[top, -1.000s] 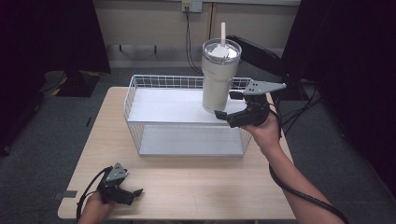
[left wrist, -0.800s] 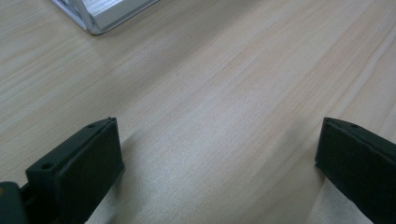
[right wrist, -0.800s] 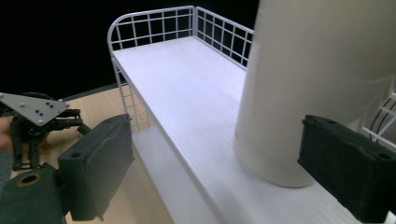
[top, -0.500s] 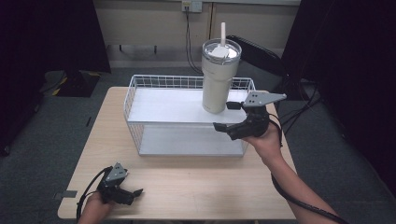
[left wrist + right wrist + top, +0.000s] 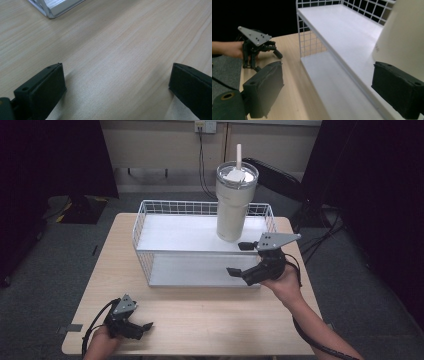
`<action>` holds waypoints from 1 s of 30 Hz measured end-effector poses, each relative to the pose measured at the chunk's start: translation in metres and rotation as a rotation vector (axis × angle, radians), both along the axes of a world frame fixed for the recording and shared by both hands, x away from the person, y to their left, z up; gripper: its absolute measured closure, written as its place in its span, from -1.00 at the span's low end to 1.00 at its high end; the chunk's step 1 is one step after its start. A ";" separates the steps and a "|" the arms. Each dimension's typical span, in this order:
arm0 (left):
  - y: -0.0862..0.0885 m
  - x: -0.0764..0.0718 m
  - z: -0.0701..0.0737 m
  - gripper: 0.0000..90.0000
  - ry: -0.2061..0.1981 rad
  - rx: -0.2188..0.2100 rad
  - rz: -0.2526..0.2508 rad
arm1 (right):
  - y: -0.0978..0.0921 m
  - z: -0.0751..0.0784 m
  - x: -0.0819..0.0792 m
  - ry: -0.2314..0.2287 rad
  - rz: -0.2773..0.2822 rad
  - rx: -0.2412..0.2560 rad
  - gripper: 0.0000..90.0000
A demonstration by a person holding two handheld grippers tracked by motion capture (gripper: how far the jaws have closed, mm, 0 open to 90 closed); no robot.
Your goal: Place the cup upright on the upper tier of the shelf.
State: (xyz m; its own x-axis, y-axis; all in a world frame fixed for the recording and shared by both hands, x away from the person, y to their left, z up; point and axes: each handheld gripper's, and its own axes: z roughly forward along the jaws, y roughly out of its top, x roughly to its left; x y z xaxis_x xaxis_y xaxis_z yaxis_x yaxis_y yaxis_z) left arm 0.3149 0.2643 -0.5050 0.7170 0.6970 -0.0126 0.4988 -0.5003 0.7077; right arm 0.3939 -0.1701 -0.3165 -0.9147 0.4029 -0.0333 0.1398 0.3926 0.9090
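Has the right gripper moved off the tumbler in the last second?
Yes. The right gripper has drawn back toward the person, jaws open, from the tumbler to the wire rack's front edge.

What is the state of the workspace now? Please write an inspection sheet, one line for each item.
Surface: light wood table, bare in front.
Job's things: cream tumbler with lid and straw, upright on the top shelf of the white wire rack.
Clutter: nothing seen.
Grippers: left gripper low at the near left corner, jaws open; right gripper before the rack's right end, jaws open, holding nothing.
Cables: one trails from each gripper.
Surroundings: grey floor, dark curtains, wall socket.
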 end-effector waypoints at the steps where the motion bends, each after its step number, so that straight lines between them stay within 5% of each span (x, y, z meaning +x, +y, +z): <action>1: 0.000 0.000 0.000 -1.00 0.000 0.000 0.000 | 0.001 -0.002 -0.001 -0.004 0.006 -0.010 -0.79; 30: 0.000 0.000 0.000 -1.00 -0.001 0.000 0.001 | -0.001 -0.056 -0.019 0.055 0.056 -0.010 -0.79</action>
